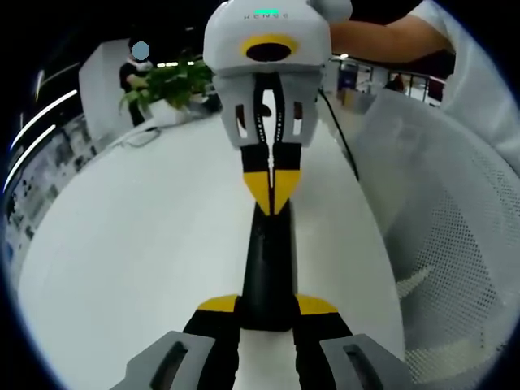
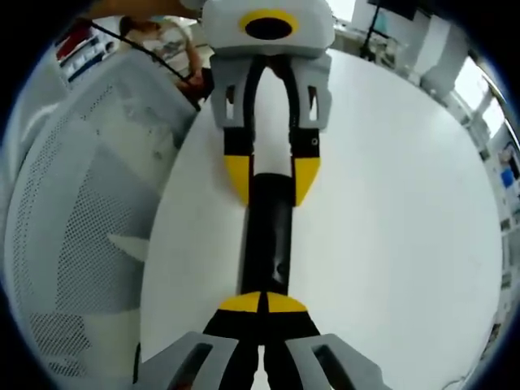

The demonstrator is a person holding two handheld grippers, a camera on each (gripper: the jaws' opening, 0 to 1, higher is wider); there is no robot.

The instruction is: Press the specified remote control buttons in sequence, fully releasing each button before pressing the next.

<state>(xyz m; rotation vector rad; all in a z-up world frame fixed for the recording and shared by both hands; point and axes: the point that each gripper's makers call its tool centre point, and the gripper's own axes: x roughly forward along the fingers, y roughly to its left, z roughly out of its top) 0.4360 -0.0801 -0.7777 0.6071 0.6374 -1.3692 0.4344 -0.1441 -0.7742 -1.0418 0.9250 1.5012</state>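
**Black remote pinched at both ends on white table**

Left gripper view: black remote (image 1: 266, 268) lying lengthwise on the white table (image 1: 138, 244), near end clamped between own left gripper's (image 1: 268, 313) yellow-tipped jaws. Far end covered by the right gripper (image 1: 270, 183), jaws closed to a point, pressing down on it. Buttons impossible to make out. Mesh chair (image 1: 455, 244) at right, plant (image 1: 166, 85) far left.

Right gripper view: remote (image 2: 266, 244) again, near end hidden beneath closed right gripper (image 2: 263, 304); far end gripped between left gripper (image 2: 271, 180) tips. Chair (image 2: 81, 203) at left, partly cut off.

White table (image 1: 146, 244), mesh chair (image 1: 455, 244), plant (image 1: 175, 85)
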